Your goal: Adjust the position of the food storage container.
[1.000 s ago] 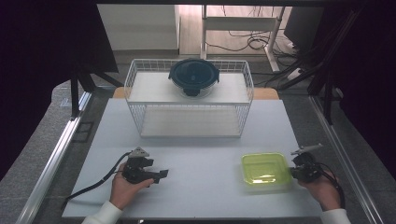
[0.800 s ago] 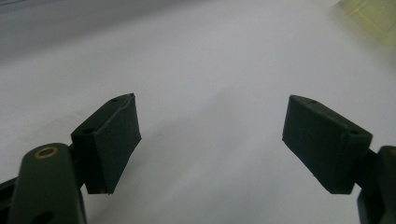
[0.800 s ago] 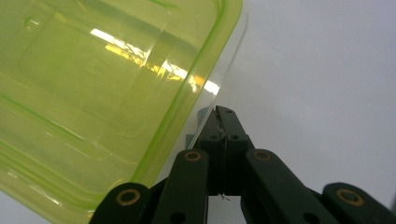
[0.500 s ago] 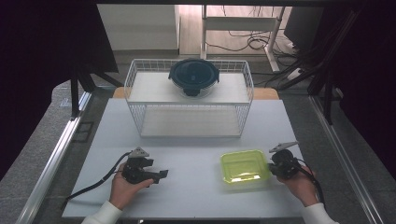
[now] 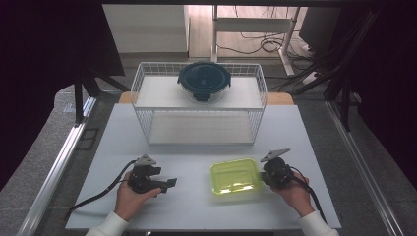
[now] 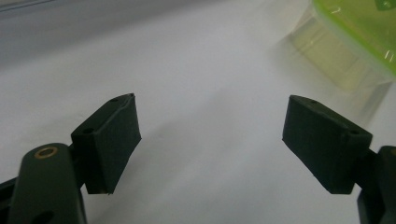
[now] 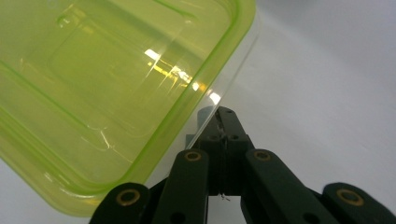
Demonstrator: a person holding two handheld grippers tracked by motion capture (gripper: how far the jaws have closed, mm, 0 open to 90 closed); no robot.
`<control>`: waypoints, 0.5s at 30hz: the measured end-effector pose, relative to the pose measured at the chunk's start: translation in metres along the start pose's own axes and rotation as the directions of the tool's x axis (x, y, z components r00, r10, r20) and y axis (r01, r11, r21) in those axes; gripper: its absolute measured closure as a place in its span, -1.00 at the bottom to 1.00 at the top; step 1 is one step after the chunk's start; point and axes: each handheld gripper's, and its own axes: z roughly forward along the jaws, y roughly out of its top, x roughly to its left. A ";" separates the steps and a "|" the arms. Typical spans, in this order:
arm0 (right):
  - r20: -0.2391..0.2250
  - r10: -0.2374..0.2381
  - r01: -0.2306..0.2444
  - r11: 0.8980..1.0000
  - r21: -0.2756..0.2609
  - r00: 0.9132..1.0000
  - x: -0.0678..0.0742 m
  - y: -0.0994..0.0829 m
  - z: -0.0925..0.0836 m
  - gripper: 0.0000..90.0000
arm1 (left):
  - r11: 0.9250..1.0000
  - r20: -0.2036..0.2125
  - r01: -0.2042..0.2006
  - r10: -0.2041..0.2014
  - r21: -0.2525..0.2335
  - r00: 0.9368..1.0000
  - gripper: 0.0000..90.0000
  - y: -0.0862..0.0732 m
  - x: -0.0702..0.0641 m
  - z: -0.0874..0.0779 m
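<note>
White table (image 5: 196, 147), seen from the high view. Yellow-green container (image 5: 235, 178) sits low on the table, at about 4 o'clock from the table's centre, its lid translucent and its lower walls clear. Right gripper (image 5: 263, 175) comes in from 3 o'clock of the container, held in the person's right hand (image 5: 291, 189); its tips meet the container's right edge. In the right gripper view the two black jaws are pressed together, fully closed, tips (image 7: 223, 122) against the clear wall just under the green rim of the container (image 7: 107, 79); whether a lip of it is pinched between them I cannot tell. Left gripper (image 5: 169, 183) lies at about 9 o'clock of the container, well apart from it, in the left hand (image 5: 129, 196), pointing toward 3 o'clock. In the left gripper view its jaws stand wide apart with bare table between them, the pads (image 6: 114, 140) holding nothing; the container (image 6: 359, 37) shows at 1 o'clock in that view. At 12 o'clock on the table stands a white wire rack (image 5: 199, 105) with a shelf; on top of it rests a round dark-lidded container (image 5: 204, 81). Cable (image 5: 98, 194) trails from the left gripper toward 8 o'clock.
</note>
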 end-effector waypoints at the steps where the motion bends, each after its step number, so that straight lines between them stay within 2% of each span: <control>1: -0.007 -0.014 0.014 1.000 0.003 1.000 0.005 0.003 0.003 0.97 | 1.000 0.000 0.000 0.000 0.000 1.000 -0.59 0.000 0.000 0.000; 4: -0.031 -0.036 0.036 0.999 0.005 0.999 0.014 0.010 0.008 0.97 | 1.000 -0.001 0.001 -0.001 0.001 1.000 -0.59 0.000 0.000 -0.001; 7: -0.034 -0.056 0.056 0.998 0.005 0.998 0.020 0.014 0.013 0.97 | 1.000 -0.001 -0.004 0.004 0.000 1.000 -0.59 0.000 0.000 -0.001; 8: -0.045 -0.069 0.070 0.998 0.003 0.997 0.026 0.019 0.016 0.97 | 1.000 0.000 -0.002 0.002 -0.001 1.000 -0.59 0.000 0.000 -0.001; 15: -0.075 -0.104 0.104 0.995 -0.003 0.992 0.042 0.031 0.022 0.97 | 1.000 -0.001 -0.002 0.002 0.001 1.000 -0.59 0.000 0.000 -0.001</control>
